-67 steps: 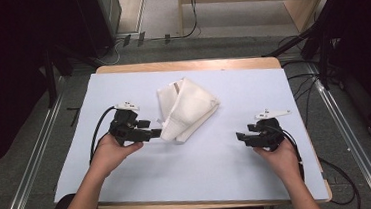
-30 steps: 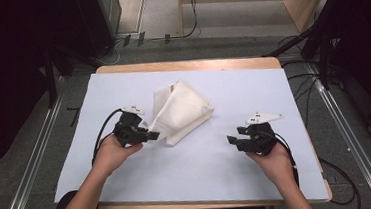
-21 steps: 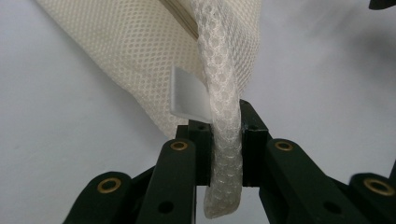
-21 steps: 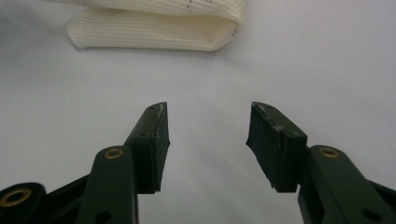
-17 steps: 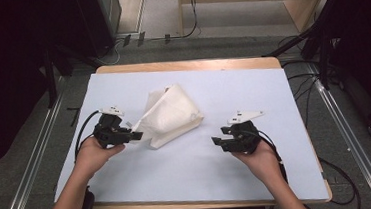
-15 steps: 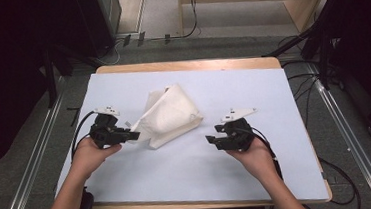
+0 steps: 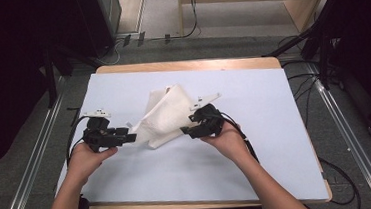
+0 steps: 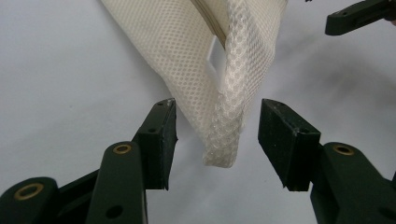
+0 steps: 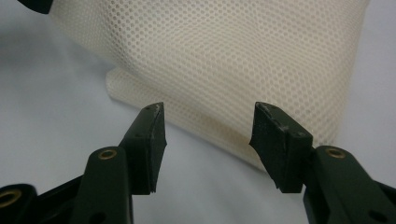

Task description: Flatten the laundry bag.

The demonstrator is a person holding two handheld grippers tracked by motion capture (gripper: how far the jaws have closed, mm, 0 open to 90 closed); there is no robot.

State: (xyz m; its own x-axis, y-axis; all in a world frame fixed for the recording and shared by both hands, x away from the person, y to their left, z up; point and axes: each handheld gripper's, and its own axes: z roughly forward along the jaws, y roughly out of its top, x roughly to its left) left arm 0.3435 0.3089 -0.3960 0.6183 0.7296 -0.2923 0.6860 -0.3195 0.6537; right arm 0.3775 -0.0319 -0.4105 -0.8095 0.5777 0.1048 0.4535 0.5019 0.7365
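High view: mesh bag [image 7: 167, 117] lying diagonally.

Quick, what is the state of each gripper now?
Left gripper: open, jaws just opened; a corner of the mesh bag lies between its fingers, unpressed.
Right gripper: open, holding nothing, facing the bag.

Wooden table [image 7: 185, 64], top covered by pale blue sheet [image 7: 257, 144]. Folded cream mesh bag [image 7: 167, 117] lies left of centre.

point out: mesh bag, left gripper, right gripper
mesh bag [image 7: 167, 117], high view, middle of the folded cream mesh.
left gripper [image 8: 217, 133], left gripper view, gap between its open jaws, at the bag's corner.
right gripper [image 9: 208, 126], right gripper view, gap between its open jaws, before the bag's edge.
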